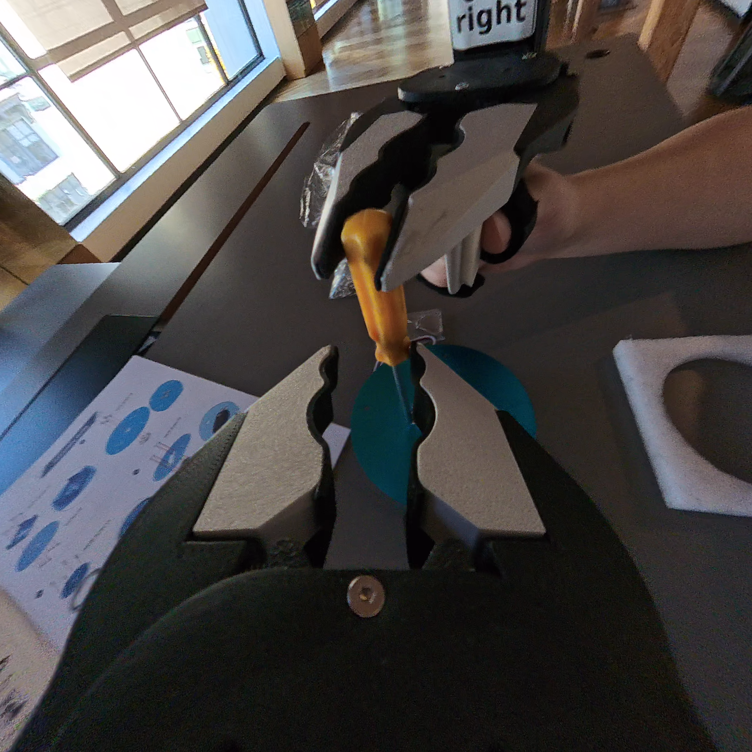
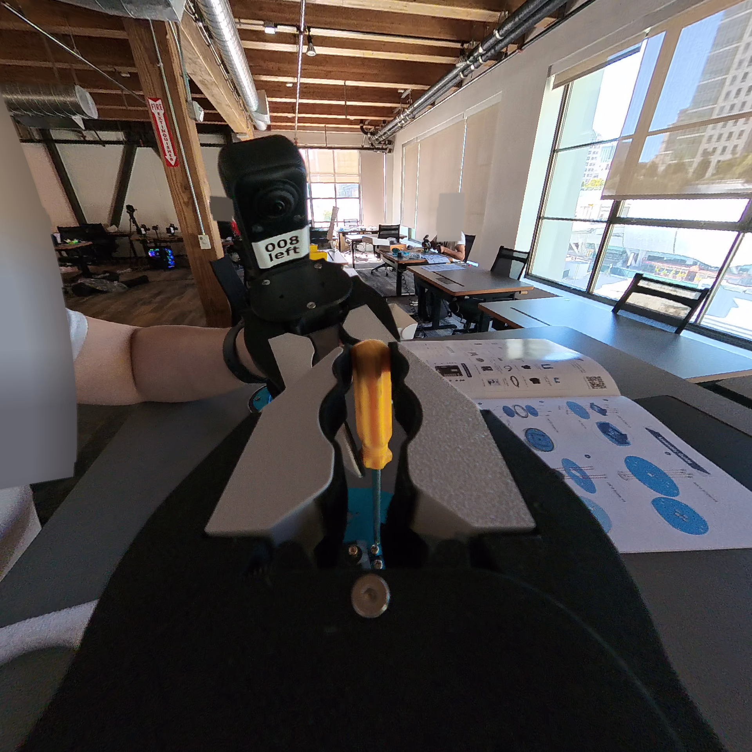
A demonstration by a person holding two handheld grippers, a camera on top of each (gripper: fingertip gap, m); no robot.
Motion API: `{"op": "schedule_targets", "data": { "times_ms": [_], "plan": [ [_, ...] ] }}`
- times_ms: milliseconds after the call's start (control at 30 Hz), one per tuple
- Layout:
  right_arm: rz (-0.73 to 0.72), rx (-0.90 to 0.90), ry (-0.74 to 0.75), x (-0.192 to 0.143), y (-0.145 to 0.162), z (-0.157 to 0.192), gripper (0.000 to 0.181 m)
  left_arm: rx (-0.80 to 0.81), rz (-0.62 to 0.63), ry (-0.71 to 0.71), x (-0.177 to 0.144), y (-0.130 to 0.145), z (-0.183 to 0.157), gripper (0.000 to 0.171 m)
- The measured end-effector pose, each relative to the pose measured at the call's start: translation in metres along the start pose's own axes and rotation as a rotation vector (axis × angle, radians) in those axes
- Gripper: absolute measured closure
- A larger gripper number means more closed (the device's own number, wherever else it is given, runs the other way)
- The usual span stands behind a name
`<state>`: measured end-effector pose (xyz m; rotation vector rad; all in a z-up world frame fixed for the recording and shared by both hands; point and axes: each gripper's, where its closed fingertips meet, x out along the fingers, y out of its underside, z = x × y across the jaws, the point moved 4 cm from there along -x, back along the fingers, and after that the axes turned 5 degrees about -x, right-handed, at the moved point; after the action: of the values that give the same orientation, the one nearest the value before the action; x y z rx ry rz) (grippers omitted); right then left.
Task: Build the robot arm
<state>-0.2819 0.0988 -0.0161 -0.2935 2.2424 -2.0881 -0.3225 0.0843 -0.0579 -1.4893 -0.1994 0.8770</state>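
**Screwdriver clamped upright over a blue disc**

Held in the right gripper (image 2: pixel 368 411): a screwdriver (image 2: pixel 371 411) with an orange-yellow plastic handle, both fingers closed on the handle's upper half. Hangs nearly vertical, thin steel shaft pointing down, tip resting at or just above a small screw (image 2: pixel 375 550) on a blue part. Seen from the left wrist view, the same tool (image 1: pixel 374 293) slants down from the right gripper (image 1: pixel 350 280), tip meeting a flat teal-blue disc (image 1: pixel 382 447) on the dark table (image 1: pixel 244 244).

Likely light and rigid; smooth handle, so probably prone to twisting in the pads under sideways load. Best taken on the faceted handle, as here, not on the slim shaft, which looks liable to slip.

Left gripper (image 1: pixel 374 390): fingers spread with a clear gap, holding nothing, straddling the shaft low down just over the disc; right finger's inner edge very near the shaft, contact impossible to confirm.

Nearby: an open instruction sheet (image 2: pixel 590 455) with blue diagrams on the left gripper's side, white foam packing (image 1: pixel 667 427) with a round cut-out on the other, crumpled clear plastic (image 1: pixel 321 175) behind the right gripper.
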Motion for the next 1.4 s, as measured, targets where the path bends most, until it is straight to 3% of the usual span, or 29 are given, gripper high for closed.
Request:
{"op": "schedule_targets", "data": {
  "times_ms": [133,233,400,500,867,1167,1267,1400],
  "plan": [
    [-0.038,-0.034,0.065,-0.008,-0.009,-0.006,0.164,0.112,0.046,-0.114,-0.004,-0.002,0.005,0.125],
    [-0.081,-0.064,0.152,-0.019,-0.019,-0.013,0.164,0.082,0.06,-0.201,-0.007,-0.002,0.017,0.12],
    [-0.138,-0.115,0.289,-0.037,-0.037,-0.02,0.164,0.233,0.182,-0.639,-0.027,0.0,0.055,0.125],
    [-0.157,-0.143,0.337,-0.044,-0.045,-0.02,0.164,0.286,0.202,-0.731,-0.033,-0.004,0.057,0.125],
    [-0.168,-0.131,0.343,-0.049,-0.051,-0.019,0.164,0.286,0.227,-0.731,-0.031,-0.001,0.056,0.126],
    [-0.131,-0.038,0.313,-0.033,-0.036,-0.013,0.164,0.234,0.243,-0.69,-0.027,0.005,0.055,0.129],
    [-0.121,-0.036,0.3,-0.023,-0.032,-0.005,0.164,0.018,0.171,-0.492,-0.02,0.006,0.045,0.139],
    [-0.102,-0.029,0.286,-0.012,-0.027,0.0,0.164,-0.34,-0.025,-0.094,-0.016,-0.008,0.026,0.133]
  ]
}}
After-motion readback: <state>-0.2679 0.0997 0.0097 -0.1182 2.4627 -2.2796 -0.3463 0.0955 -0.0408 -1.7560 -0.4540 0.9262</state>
